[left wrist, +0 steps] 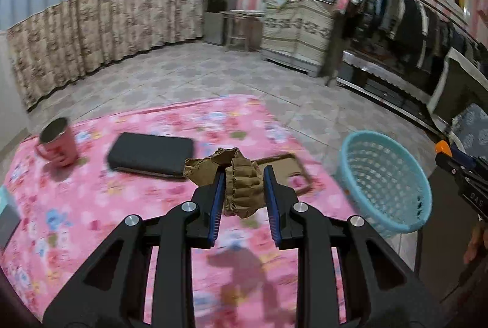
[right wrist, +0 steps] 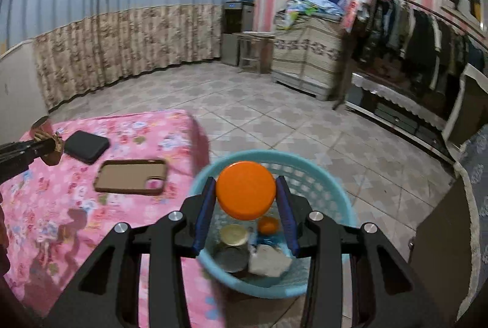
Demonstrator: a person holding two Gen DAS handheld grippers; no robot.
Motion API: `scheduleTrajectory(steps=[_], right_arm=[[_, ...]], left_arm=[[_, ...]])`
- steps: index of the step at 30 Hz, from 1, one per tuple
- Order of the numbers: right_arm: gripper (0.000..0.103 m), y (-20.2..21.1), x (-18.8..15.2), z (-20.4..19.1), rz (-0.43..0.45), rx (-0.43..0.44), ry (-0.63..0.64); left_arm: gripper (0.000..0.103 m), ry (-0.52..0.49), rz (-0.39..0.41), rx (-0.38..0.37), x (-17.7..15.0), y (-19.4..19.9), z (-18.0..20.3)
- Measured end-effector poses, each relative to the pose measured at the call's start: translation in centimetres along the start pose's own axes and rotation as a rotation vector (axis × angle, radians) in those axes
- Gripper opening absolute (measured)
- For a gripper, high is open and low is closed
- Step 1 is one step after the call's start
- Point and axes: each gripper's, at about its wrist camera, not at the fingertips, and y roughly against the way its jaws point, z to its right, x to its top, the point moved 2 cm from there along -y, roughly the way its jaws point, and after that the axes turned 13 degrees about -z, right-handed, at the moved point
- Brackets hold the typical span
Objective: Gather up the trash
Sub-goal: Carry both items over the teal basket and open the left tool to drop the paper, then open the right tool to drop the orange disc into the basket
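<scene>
While clamped, orange lid (right wrist: 245, 190) fills right gripper (right wrist: 245, 197).

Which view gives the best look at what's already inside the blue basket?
The right wrist view. It looks down into the basket past the orange lid held in the right gripper, showing a round tin and crumpled paper at the bottom. The left wrist view shows the basket only from the side, contents hidden.

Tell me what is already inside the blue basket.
The blue basket holds a crumpled pale wad, two round metal lids, and a small orange piece. The orange lid held in the right gripper hides part of the bottom.
</scene>
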Motion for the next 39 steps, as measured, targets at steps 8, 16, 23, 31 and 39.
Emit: scheduleTrajectory(steps=[8,16,23,31,39], right_arm=[[0.040,-2.5,-1.1,4.7,-0.033,-0.011,-0.083],[0.040,-4.0,-1.1,8.3,-0.039,-0.026,-0.141],[0.040,-4.7,-0.8,9.4,-0.049,-0.020,-0.152],[0.040,-5.9,-0.6,8.7,-0.071,-0.006,-0.143],[0.040,-6.7,0.3,6.6,-0.093,0.014,-0.127]], left_arm=[[0.024,-0.114,-0.028,-0.071,1.2,-3.0,8.5],[0.024,-0.224,-0.038,-0.137,2.4,-6.0,16.5],[0.049,-0.246,-0.055,-0.192,3.8,-8.0,19.8],[0.086,-0.202,-0.005,-0.100,4.9,-7.1,17.5],[0.095,-0.170,0.032,-0.027,5.8,-6.0,14.9]])
